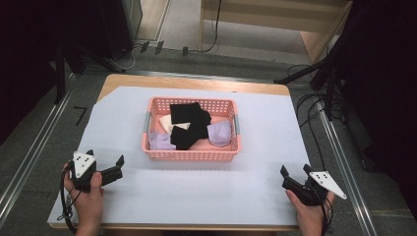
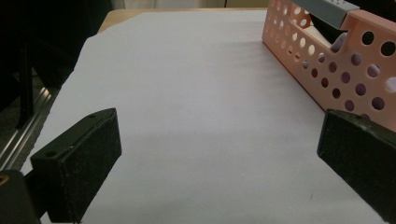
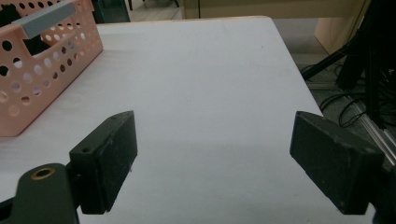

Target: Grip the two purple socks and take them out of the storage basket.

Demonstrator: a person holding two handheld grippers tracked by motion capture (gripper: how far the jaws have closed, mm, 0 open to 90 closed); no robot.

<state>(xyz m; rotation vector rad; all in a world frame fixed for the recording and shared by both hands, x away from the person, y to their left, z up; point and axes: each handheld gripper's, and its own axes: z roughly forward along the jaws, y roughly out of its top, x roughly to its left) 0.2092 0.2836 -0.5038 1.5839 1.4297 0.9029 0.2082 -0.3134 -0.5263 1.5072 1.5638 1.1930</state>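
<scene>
Pink basket (image 1: 191, 153) (socks inside, probably) between 2 grippers, left gripper (image 1: 104, 163), right gripper (image 1: 295, 172), both gaping, empty.

The basket (image 1: 189, 155) is salmon pink, its walls patterned with rows of round holes, and its handles (image 1: 145, 123) are grey. Inside lie black cloths (image 1: 189, 120), lilac ones (image 1: 220, 132) and a cream one (image 1: 167, 123). A pale lavender-white sheet (image 1: 196, 191) covers the light wooden bench (image 1: 192, 82). Each tool, left (image 1: 105, 162) and right (image 1: 295, 171), is black with a white three-cornered plate.
</scene>
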